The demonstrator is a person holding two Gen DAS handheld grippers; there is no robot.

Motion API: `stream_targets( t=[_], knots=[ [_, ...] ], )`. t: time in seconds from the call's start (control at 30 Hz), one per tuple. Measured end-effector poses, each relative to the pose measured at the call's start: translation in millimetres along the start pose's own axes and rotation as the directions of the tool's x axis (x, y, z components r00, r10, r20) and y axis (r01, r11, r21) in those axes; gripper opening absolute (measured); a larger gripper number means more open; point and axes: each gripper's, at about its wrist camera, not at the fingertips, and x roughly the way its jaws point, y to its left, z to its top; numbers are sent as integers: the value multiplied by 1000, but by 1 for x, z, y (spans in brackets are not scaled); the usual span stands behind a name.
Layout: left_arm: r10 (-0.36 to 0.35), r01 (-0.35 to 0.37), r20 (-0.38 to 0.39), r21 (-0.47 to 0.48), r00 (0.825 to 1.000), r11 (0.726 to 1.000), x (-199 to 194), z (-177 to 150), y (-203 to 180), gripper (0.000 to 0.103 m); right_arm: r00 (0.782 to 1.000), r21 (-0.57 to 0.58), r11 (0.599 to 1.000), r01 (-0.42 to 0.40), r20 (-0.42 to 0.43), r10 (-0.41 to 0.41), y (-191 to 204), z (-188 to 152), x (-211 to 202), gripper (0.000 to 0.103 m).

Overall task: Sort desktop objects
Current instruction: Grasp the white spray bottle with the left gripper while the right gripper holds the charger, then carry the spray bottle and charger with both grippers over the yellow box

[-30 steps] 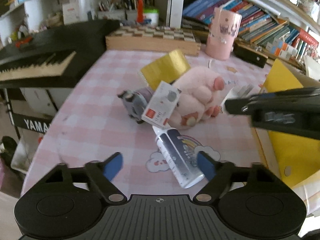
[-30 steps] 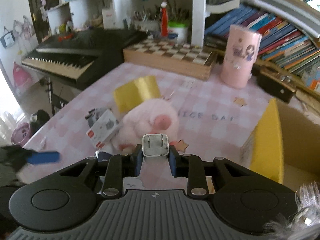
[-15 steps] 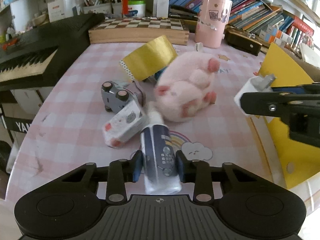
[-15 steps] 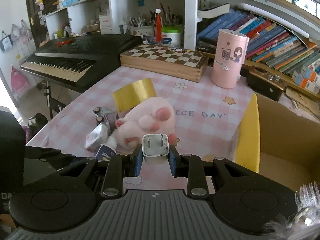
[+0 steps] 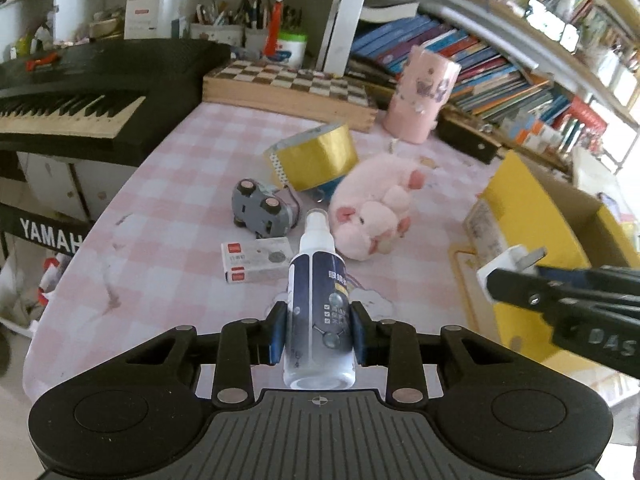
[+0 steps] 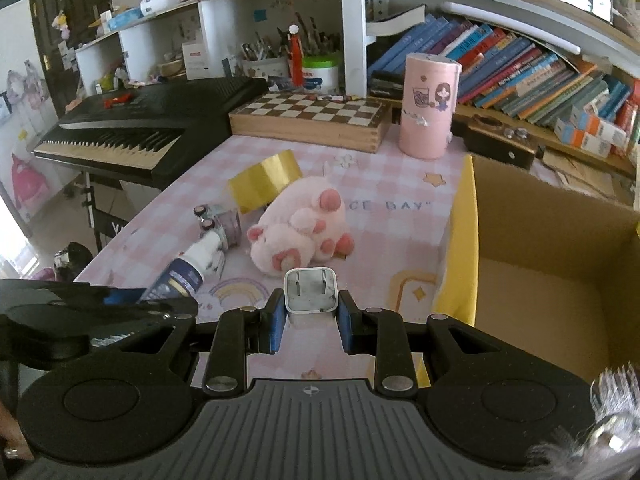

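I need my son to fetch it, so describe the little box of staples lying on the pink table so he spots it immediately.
Start at the pink checked tablecloth and find the pink plush pig. To its left lies an overturned grey toy car; the small box lies flat just in front of the car. It is the only white, rectangular thing there, with red labels.

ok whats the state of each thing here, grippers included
left gripper: shut on spray bottle
spray bottle: held, cap on
right gripper: shut on charger plug
charger plug: held, prongs forward
cardboard box: open
plush pig: lying on its side
toy car: overturned, wheels up
small white box: lying flat
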Motion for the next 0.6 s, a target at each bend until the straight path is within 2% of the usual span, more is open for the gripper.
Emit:
stream_targets(
  t=[0.3, 0.6],
  knots=[
    [-57, 56, 57, 8, 997, 998, -52, -15, 8, 31, 1000, 55, 998, 9, -14, -8, 11, -26, -29, 25],
    [-95, 90, 70, 81, 993, 993, -95, -48, 5, 31, 999, 97, 995, 19, -41, -15, 35, -69, -65, 25]
  ],
)
